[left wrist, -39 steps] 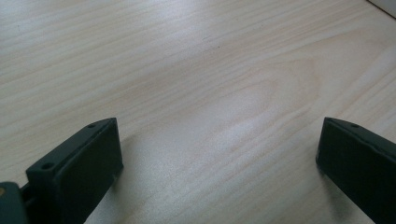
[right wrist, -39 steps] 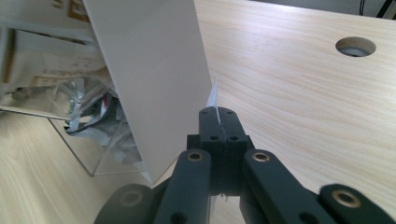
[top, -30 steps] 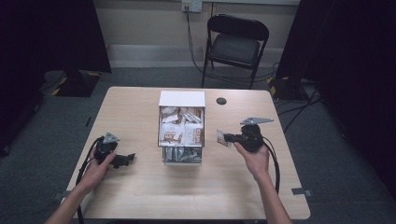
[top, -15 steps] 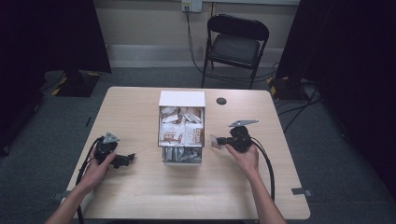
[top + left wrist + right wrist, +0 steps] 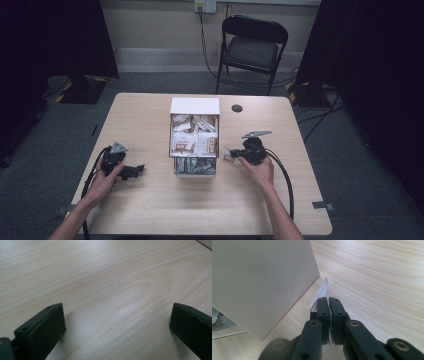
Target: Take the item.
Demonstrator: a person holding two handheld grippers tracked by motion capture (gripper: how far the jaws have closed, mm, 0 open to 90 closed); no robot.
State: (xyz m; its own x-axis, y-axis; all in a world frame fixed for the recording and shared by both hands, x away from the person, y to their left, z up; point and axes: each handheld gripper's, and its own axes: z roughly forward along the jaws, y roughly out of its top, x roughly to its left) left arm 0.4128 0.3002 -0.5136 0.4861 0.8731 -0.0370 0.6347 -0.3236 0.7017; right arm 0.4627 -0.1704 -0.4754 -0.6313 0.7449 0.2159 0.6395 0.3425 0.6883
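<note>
A white box [image 5: 194, 106] stands at the middle of the table, holding several brown-and-white snack packets [image 5: 194, 141]. My right gripper [image 5: 234, 156] sits just right of the box, shut on one white packet [image 5: 228, 153]. In the right gripper view the jaws pinch the thin packet [image 5: 322, 291] edge-on beside the box's white wall [image 5: 262, 280]. My left gripper [image 5: 136, 170] rests on the table at the left. Its fingers [image 5: 42, 330] stand wide open over bare wood, with nothing between them.
The light wooden table [image 5: 150, 210] has free room at the front and on both sides of the box. A small black disc [image 5: 237, 108] lies behind the box on the right. A black folding chair [image 5: 252, 47] stands beyond the far edge.
My right gripper has moved left and down toward the box's right side, carrying the packet. The left gripper has stayed where it was.
</note>
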